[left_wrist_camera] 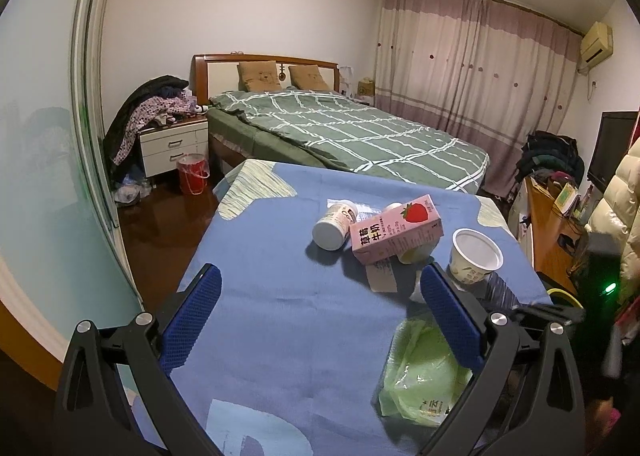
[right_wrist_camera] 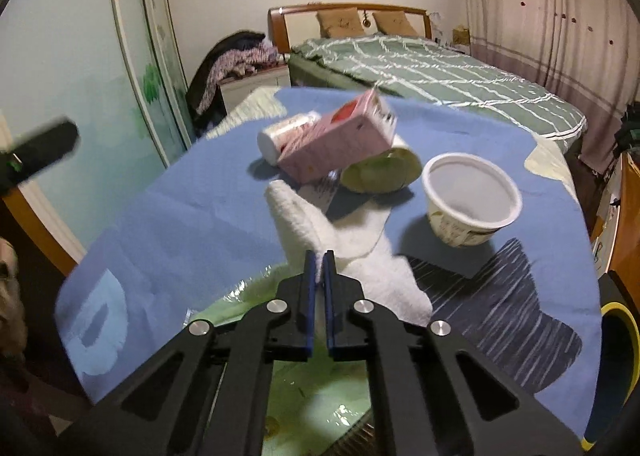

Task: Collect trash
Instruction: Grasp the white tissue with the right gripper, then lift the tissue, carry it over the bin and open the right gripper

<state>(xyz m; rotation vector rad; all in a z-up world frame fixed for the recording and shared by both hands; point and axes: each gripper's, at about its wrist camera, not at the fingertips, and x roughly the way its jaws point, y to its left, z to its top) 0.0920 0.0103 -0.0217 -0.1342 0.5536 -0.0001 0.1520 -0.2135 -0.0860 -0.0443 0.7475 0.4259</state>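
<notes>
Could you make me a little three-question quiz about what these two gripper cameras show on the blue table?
1. True or false: the right gripper is shut on a white tissue.
2. How do the left gripper's jaws stand? A) wide apart, holding nothing B) clamped on the cup C) clamped on the bag
3. Fill in: the pink strawberry milk carton lies tilted, while the white cup stands ____ with its mouth open.

Key
1. True. The pads pinch the tissue above the green plastic bag.
2. A.
3. Upright.
</notes>
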